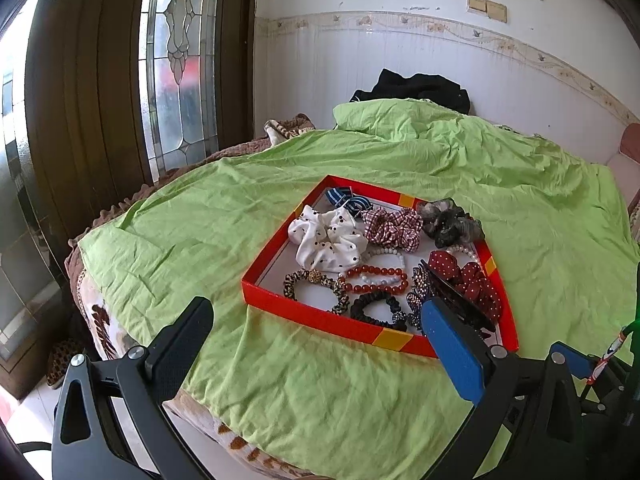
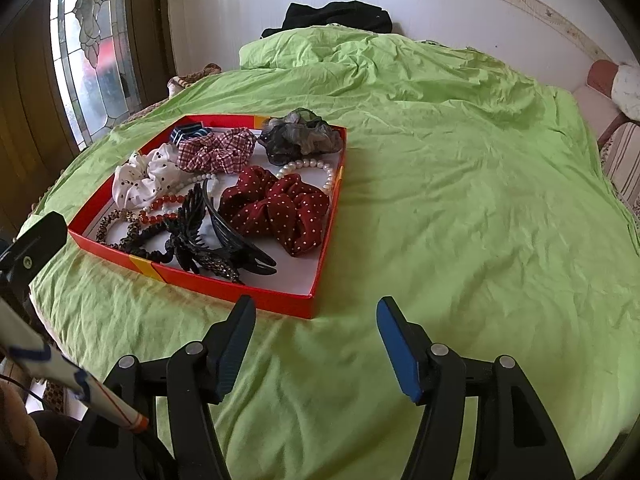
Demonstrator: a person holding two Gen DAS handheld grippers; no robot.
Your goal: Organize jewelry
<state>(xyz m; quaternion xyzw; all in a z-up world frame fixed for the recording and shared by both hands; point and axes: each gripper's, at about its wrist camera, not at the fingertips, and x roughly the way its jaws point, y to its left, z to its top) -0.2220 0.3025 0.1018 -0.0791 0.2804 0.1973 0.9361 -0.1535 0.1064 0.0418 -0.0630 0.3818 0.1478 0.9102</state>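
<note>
In the left wrist view, the left claw's blue finger (image 1: 452,356) covered the red box's (image 1: 280,305) near right corner and part of a black hair clip (image 1: 460,300). A pearl bracelet (image 2: 316,168) lay half hidden behind the dotted maroon scrunchie (image 2: 280,208).

green sheet (image 2: 440,200), black garment (image 2: 340,14), glass door (image 1: 176,60)

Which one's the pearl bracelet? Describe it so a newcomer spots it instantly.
On the green sheet sits a shallow red box full of hair accessories. Along its right wall, between the grey sheer scrunchie and the dark red polka-dot scrunchie, lies the pearl bracelet: the only loop of round white beads there.
</note>
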